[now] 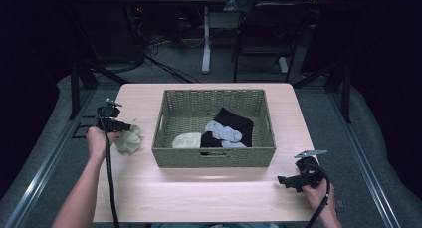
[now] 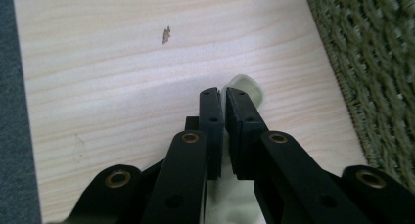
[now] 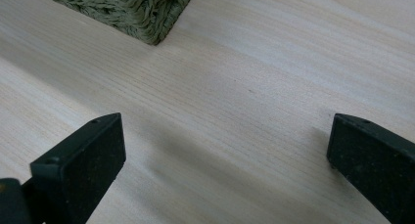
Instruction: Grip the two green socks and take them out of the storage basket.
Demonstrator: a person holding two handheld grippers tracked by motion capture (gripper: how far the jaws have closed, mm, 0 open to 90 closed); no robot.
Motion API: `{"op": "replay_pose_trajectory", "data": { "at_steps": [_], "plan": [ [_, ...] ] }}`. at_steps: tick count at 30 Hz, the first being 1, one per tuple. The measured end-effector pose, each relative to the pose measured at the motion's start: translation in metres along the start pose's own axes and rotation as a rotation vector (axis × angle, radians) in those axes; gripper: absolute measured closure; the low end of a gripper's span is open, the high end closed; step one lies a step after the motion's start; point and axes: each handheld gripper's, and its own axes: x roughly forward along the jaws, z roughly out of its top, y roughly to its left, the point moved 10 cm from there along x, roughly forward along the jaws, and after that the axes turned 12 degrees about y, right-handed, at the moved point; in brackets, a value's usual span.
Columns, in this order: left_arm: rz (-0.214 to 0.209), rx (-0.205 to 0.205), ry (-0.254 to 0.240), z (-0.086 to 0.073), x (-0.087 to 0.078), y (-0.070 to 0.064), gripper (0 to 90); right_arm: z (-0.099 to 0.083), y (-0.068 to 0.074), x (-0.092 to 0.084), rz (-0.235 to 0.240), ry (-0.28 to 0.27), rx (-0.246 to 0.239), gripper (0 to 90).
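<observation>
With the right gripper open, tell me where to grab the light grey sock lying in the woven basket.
Come from above onto the light grey sock, pinching its bunched middle where it lies on the black sock. The woven basket has walls that block a sideways approach, and the raised fold probably gives the right gripper something to pinch.

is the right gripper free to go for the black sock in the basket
Probably yes: the right gripper stands open and empty beside the basket, and the black sock lies uncovered on top; it only has to clear the front wall.
</observation>
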Motion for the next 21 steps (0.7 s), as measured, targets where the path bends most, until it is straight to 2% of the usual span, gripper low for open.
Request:
{"op": "replay_pose_trajectory", "data": {
  "at_steps": [6,9,12,17,19,21],
  "plan": [
    [-0.008,-0.014,0.024,-0.004,0.013,0.002,84.2,0.000,0.000,0.000,-0.001,0.001,0.000,0.2],
    [-0.028,-0.034,0.019,-0.004,0.015,0.003,75.8,0.000,0.000,0.000,0.000,0.000,0.000,0.2],
    [-0.042,-0.042,0.012,-0.003,0.009,0.002,57.2,0.000,-0.001,0.000,-0.006,-0.004,0.004,0.2],
    [-0.052,-0.037,-0.041,0.005,-0.017,-0.004,25.3,0.000,0.000,0.000,-0.003,-0.002,0.001,0.2],
    [-0.055,-0.023,-0.069,0.008,-0.031,-0.009,17.2,0.000,0.000,0.000,-0.001,-0.002,0.000,0.2],
    [-0.054,-0.006,-0.103,0.013,-0.046,-0.015,14.0,0.000,0.000,0.000,-0.001,-0.001,0.000,0.2]
  ]
}}
